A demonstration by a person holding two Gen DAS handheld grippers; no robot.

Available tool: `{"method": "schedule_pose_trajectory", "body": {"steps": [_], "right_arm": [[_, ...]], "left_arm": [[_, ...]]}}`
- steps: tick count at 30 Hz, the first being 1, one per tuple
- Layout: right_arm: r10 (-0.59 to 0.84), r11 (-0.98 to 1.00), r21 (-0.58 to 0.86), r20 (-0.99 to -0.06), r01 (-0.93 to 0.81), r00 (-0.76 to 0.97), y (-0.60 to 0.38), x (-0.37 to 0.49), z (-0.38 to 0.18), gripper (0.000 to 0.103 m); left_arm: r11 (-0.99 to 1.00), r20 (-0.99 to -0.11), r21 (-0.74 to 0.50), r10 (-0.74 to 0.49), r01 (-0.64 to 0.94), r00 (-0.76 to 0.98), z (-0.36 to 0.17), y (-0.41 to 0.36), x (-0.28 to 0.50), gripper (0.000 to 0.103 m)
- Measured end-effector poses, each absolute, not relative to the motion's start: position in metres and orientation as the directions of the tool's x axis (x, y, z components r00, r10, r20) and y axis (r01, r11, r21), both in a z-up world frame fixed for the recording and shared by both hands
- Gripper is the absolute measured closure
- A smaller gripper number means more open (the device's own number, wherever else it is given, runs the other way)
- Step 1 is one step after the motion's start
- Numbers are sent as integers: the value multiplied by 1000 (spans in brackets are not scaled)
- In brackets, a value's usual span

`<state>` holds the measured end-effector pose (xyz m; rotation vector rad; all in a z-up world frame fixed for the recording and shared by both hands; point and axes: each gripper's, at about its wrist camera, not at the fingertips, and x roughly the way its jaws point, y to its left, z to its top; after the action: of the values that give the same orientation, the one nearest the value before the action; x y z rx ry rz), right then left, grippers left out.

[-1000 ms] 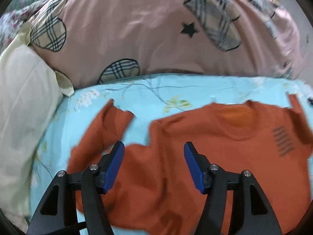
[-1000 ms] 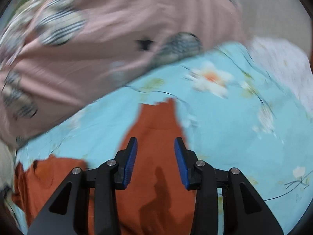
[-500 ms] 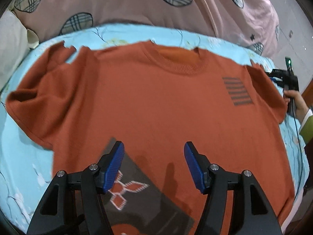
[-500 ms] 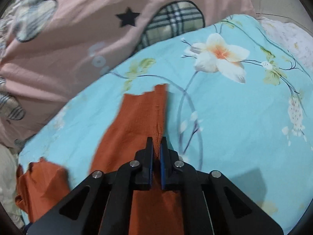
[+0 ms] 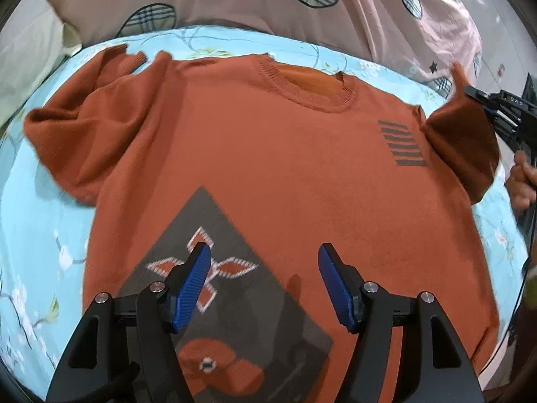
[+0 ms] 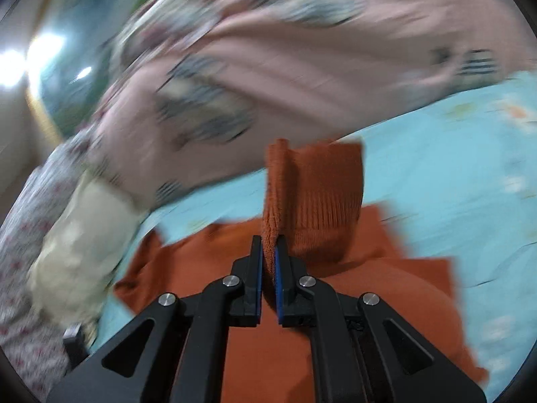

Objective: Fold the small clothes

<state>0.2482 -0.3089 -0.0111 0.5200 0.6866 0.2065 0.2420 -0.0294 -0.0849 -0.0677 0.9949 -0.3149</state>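
An orange knit sweater [image 5: 268,154] lies spread face up on the light blue floral bedsheet [image 5: 30,235], with a grey patch on its lower front. My left gripper [image 5: 265,268] is open and empty, hovering over the sweater's lower body. My right gripper [image 6: 268,252] is shut on the cuff of the sweater's right sleeve [image 6: 312,194] and holds it lifted above the body. In the left wrist view the right gripper [image 5: 496,107] shows at the far right with that sleeve [image 5: 466,141] raised.
A pink duvet with plaid patches [image 5: 268,3] is heaped along the back of the bed. A cream pillow [image 5: 23,57] lies at the left. The person's hand [image 5: 522,181] is at the right edge.
My right gripper closed on the sleeve cuff, then lifted and swung it in over the sweater body. My left gripper pulled back to a higher view over the sweater and stayed open.
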Motion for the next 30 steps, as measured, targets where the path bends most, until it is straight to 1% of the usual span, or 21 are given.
{"method": "schedule_pose_trajectory", "body": {"steps": [4,10,11,12,13,15,16,17,19,22,27,28,29,30], "right_arm": [[484,827,549,-590,-118,646,-227,274,-49,96],[578,794,583,-632,-175,517,-174,286,-96,96],[592,787,589,-636,-184,495,-169,286,-102,93],[599,785,590,-643,-191,478,-162,284,-105,92],[611,780,594,-652,-199,449,-151,285,-108,89],[639,761,615,-653,-207,407,-145,281,-113,74],[641,758,618,-647,-208,413,-148,276,-113,62],[633,764,611,-643,-210,431,-153,271,-109,59],[620,769,607,-633,-200,463,-165,260,-103,59],[592,773,616,-614,-153,522,-189,242,-92,59],[517,788,613,-607,-58,603,-231,209,-82,59],[502,790,611,-609,-41,614,-240,203,-80,59],[489,793,609,-610,-25,623,-247,199,-79,59],[476,796,605,-613,-13,631,-253,195,-78,59]], "left_arm": [[951,-801,-240,-308,196,513,-80,-7,237,36],[935,-793,-319,-352,152,498,-85,26,238,35],[932,-792,-330,-359,148,495,-87,30,240,35],[930,-790,-338,-365,147,493,-88,31,240,35],[926,-787,-349,-374,147,491,-90,33,242,35],[915,-780,-376,-399,150,482,-93,33,248,33],[910,-776,-387,-410,151,480,-94,32,249,31],[904,-771,-399,-421,153,477,-95,30,253,29],[890,-761,-429,-448,155,469,-98,28,263,28],[871,-747,-460,-484,171,455,-101,21,284,22],[866,-752,-464,-497,187,432,-108,-3,331,22],[865,-752,-462,-499,196,431,-108,-8,340,26],[868,-753,-451,-495,207,433,-108,-13,346,43],[876,-761,-429,-482,221,435,-108,-20,352,57]]}}
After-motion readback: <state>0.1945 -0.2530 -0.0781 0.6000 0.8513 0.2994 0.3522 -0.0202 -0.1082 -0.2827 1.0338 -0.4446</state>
